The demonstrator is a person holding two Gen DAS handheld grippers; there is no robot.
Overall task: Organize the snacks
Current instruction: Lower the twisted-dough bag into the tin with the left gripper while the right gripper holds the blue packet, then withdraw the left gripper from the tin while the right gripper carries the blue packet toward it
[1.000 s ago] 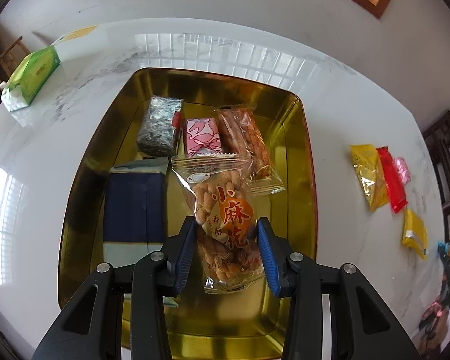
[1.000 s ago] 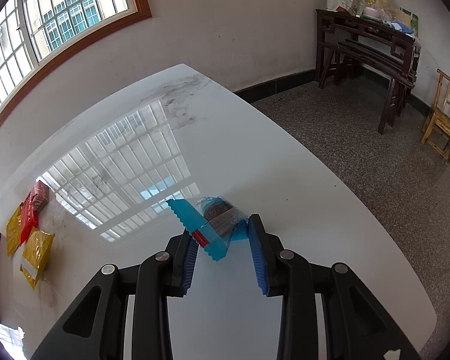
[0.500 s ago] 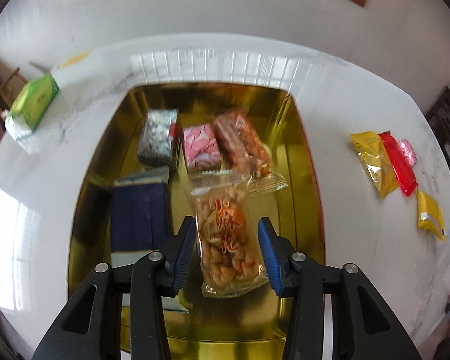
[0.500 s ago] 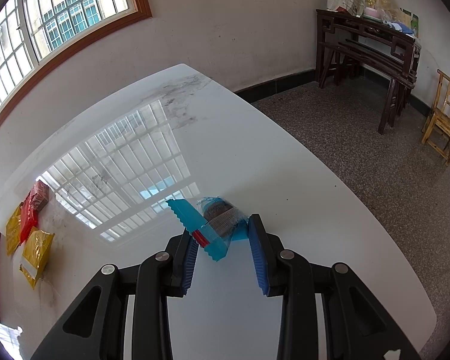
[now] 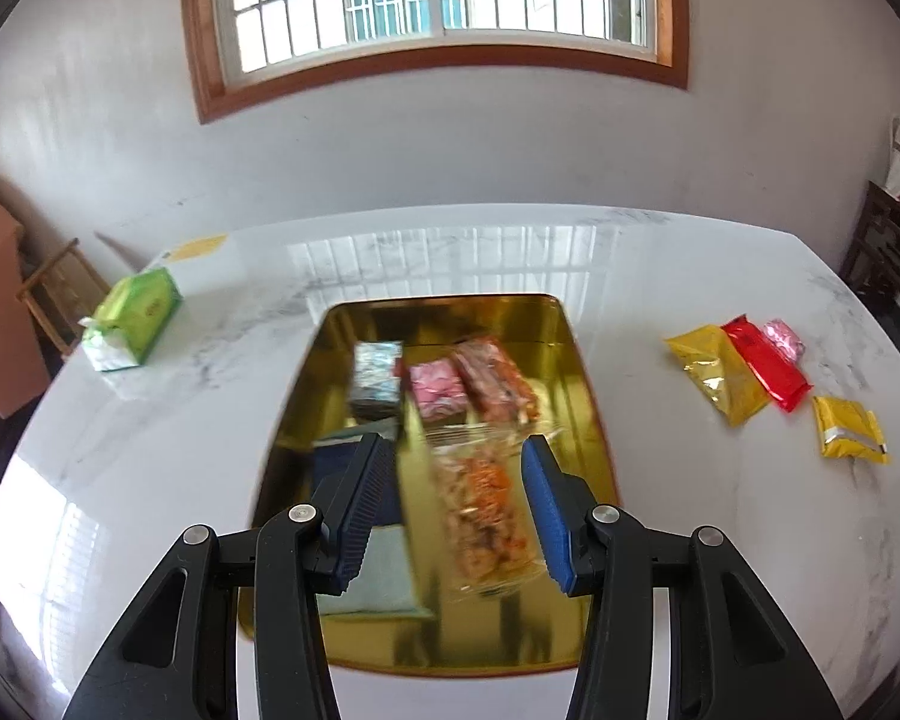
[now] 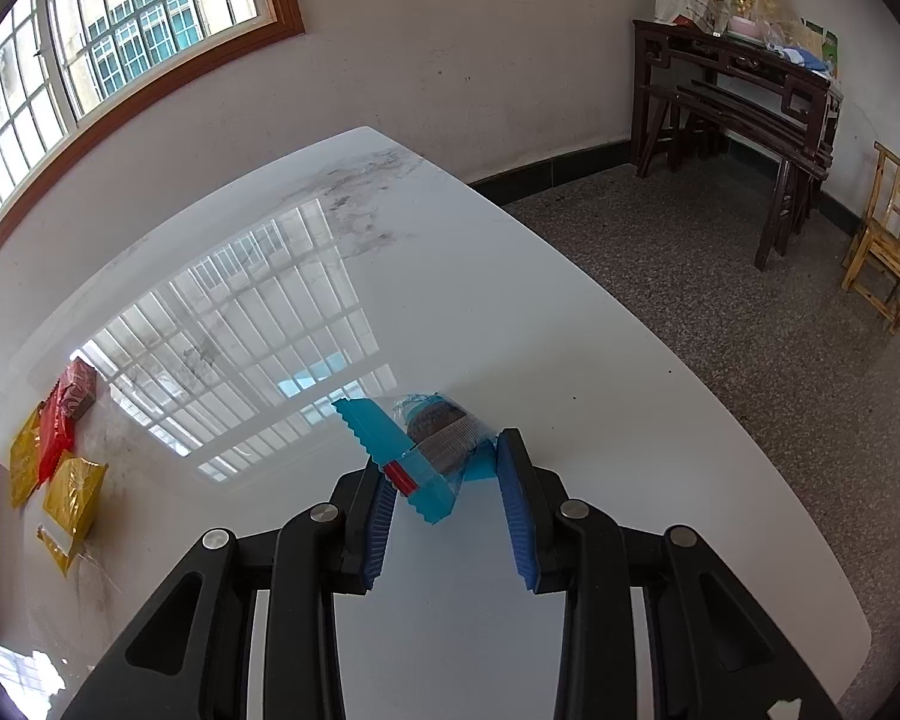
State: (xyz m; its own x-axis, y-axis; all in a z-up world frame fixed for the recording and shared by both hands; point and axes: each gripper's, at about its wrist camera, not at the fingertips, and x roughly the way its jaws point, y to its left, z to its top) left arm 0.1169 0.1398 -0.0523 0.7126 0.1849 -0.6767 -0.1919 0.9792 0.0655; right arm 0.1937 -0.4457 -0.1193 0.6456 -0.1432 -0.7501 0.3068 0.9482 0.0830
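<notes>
Around: yellow and red packets [image 5: 750, 372] on table [image 5: 690, 300] right of gold tray [image 5: 594, 414]
Twist-snack bag [image 5: 486, 510]: in tray, long axis away from camera
Left gripper [image 5: 459, 480]: spread, clear of bag
Right gripper [image 6: 444, 474]: pinching blue-wrapped cake [image 6: 432, 438]

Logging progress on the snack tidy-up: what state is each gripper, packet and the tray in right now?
Left gripper: open, just been opening; twist snack packet between the fingers, ungripped.
Twist snack packet: lying in the gold tray.
Gold tray: holding several packets.
Right gripper: shut on the blue packet.
Blue packet: gripped.
Loose packets: on the table, outside the tray.
</notes>
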